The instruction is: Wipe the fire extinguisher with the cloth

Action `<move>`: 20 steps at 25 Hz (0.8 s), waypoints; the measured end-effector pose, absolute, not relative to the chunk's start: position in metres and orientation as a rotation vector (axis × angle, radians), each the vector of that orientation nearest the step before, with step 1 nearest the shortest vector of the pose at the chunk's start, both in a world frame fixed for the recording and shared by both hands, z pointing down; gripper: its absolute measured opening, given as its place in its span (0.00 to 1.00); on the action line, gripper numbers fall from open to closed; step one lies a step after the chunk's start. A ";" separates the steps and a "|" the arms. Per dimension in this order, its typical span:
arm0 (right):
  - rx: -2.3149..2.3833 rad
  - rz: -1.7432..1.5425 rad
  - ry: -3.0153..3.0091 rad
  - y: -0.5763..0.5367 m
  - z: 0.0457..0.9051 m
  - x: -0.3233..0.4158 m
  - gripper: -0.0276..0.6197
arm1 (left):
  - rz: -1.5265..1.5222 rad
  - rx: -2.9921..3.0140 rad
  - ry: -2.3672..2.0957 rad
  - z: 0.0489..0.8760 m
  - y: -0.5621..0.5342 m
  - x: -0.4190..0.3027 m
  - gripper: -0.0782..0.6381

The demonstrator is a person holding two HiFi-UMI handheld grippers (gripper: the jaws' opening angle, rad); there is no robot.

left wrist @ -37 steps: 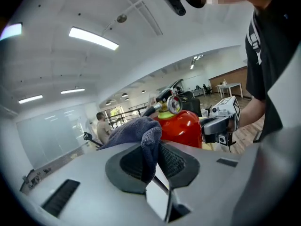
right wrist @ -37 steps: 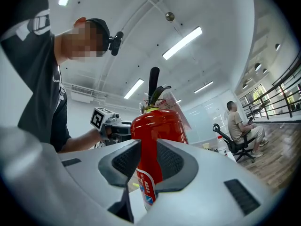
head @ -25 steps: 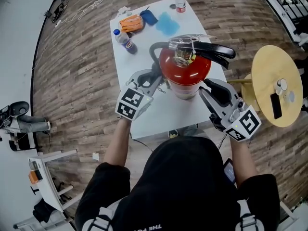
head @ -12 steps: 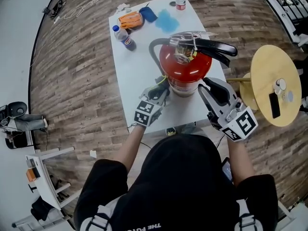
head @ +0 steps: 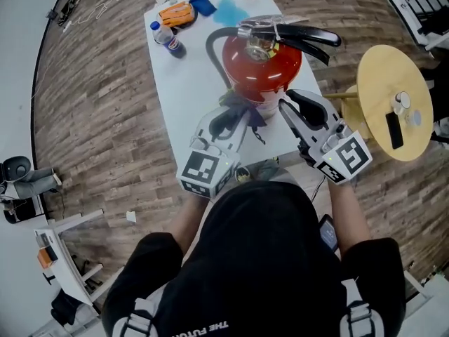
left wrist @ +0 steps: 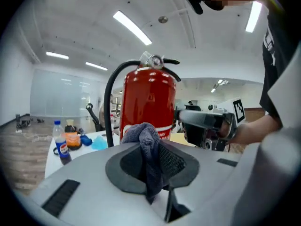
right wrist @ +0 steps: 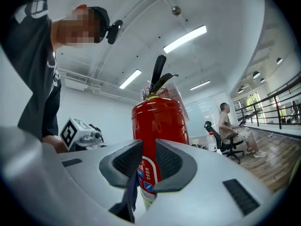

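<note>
From above, the red fire extinguisher [head: 263, 65] stands upright on the white table [head: 186, 83], close to the near edge and within easy reach of both arms. The left gripper [head: 235, 112] holds the grey cloth [head: 252, 118] against the lower body, ready to rub it. The right gripper [head: 291, 107] sits just beside the cylinder on the other side, probably to steady it. In the left gripper view, the jaws are pinched on a bunched fold of cloth [left wrist: 149, 145], with the extinguisher [left wrist: 149, 100] right behind. In the right gripper view, the jaws are only narrowly parted and seem to grip nothing; the extinguisher's label [right wrist: 146, 173] shows through the gap.
</note>
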State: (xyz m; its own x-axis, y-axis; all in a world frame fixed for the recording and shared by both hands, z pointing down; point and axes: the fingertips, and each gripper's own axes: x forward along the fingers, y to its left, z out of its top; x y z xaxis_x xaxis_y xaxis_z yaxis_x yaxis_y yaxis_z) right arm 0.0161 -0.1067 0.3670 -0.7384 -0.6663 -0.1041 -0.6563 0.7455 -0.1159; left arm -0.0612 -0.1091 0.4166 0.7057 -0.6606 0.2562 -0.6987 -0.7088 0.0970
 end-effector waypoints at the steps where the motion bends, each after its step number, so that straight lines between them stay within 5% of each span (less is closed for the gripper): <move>1: -1.072 -0.083 2.825 -0.106 0.365 0.014 0.18 | 0.287 2.759 -1.119 0.400 -0.109 -0.060 0.21; 6: -1.142 -0.031 2.816 -0.092 0.345 0.027 0.18 | 0.210 2.901 -1.175 0.346 -0.096 -0.047 0.21; 11: -1.193 -0.042 2.891 -0.068 0.363 0.026 0.19 | 0.312 2.874 -0.992 0.418 -0.085 -0.034 0.21; 16: -1.013 -0.077 3.136 -0.027 0.397 -0.006 0.43 | 0.055 2.848 -0.452 0.412 -0.038 -0.016 0.21; 20: -0.831 0.054 3.192 -0.013 0.399 -0.019 0.45 | -0.065 2.833 -0.172 0.378 -0.018 -0.005 0.21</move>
